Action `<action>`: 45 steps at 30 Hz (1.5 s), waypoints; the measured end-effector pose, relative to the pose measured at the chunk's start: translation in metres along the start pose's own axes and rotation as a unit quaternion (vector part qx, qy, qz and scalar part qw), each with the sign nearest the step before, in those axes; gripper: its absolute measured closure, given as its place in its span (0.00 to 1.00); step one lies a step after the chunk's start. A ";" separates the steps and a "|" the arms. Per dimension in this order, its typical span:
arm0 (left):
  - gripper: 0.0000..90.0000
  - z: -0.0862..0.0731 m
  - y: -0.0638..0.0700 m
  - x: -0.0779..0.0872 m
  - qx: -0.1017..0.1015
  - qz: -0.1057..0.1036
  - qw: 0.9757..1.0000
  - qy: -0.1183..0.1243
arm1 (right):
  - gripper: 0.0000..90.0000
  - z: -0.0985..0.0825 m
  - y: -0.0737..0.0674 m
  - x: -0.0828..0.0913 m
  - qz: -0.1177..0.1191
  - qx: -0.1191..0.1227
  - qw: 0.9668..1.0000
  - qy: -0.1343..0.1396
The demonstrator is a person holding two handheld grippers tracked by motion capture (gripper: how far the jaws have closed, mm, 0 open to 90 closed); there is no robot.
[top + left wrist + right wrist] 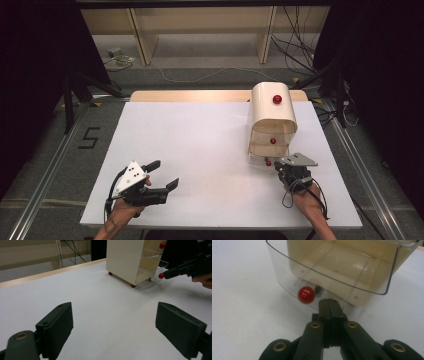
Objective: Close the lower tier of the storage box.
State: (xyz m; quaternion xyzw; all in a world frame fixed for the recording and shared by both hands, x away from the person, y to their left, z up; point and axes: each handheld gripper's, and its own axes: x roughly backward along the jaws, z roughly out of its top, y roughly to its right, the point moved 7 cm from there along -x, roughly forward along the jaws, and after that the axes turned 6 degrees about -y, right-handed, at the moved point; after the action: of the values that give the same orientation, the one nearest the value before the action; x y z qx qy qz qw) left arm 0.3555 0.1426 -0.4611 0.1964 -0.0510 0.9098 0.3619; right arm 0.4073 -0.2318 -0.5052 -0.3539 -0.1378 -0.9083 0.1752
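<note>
Two hand-held grippers work over a matte white bench (200, 150). At left, the left hand-held gripper (162, 174) rests with its black jaws spread wide, holding nothing. At right stands a cream plastic mini drawer cabinet (272, 117) with a rounded top. Its clear bottom drawer (332, 277) is slightly pulled out, and its glossy red round knob (306, 295) lies just ahead-left of the right hand-held gripper (329, 302), the nearer one, jaws fully closed on nothing.
</note>
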 end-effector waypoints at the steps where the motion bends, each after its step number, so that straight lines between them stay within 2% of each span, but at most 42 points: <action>1: 0.16 0.000 0.000 0.000 0.000 0.000 1.000 0.000 | 1.00 0.000 0.000 0.000 -0.001 0.000 1.000 0.000; 45: 0.16 0.000 0.000 0.000 0.002 0.000 1.000 0.001 | 1.00 0.006 0.009 -0.014 -0.019 -0.006 1.000 0.005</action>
State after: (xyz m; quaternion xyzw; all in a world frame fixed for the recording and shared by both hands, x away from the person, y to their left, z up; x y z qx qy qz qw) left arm 0.3558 0.1429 -0.4609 0.1963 -0.0492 0.9102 0.3614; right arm 0.4237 -0.2346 -0.5096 -0.3474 -0.1381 -0.9143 0.1561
